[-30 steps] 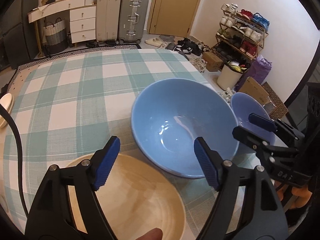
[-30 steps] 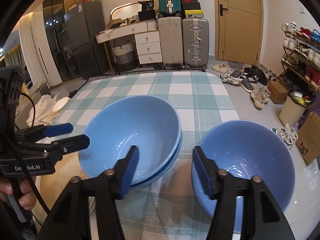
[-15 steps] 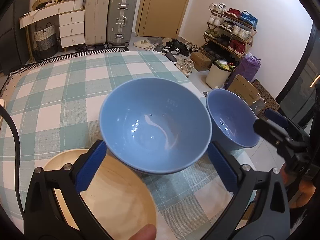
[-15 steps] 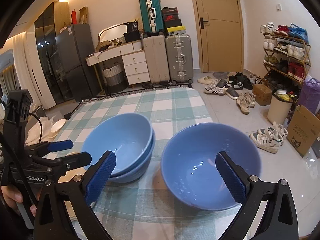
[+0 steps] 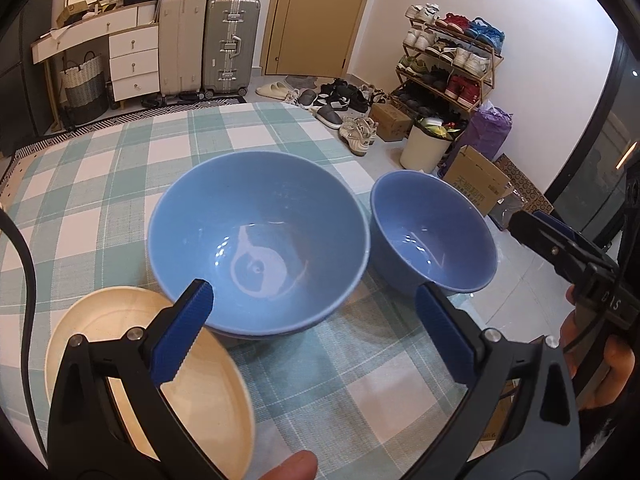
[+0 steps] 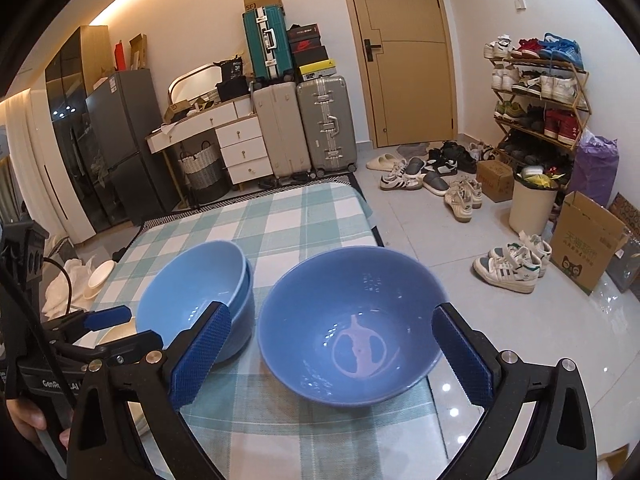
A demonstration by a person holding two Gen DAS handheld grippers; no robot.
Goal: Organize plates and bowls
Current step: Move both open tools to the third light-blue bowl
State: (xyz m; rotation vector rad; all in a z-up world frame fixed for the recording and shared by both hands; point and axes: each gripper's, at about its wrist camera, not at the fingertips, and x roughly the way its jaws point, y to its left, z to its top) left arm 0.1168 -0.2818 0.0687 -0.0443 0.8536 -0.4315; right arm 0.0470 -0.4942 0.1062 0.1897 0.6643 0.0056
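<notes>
A stack of two light blue bowls (image 5: 256,236) stands on the checked tablecloth (image 5: 120,184); it also shows in the right wrist view (image 6: 196,296). A single darker blue bowl (image 5: 432,232) stands to its right, at the table's edge (image 6: 348,324). A cream plate (image 5: 140,364) lies at the front left, under my left gripper's finger. My left gripper (image 5: 316,336) is open and empty, just in front of the stack. My right gripper (image 6: 332,356) is open and empty, its fingers either side of the single bowl's near rim.
The table's right edge (image 6: 372,224) drops to a tiled floor with shoes, a bin (image 6: 532,200) and a cardboard box (image 6: 588,240). White dishes (image 6: 100,276) lie beyond the table's left side. Suitcases and drawers stand at the far wall.
Both grippers have opened wide and pulled back and up from the bowls. The stack and the single bowl stay where they were.
</notes>
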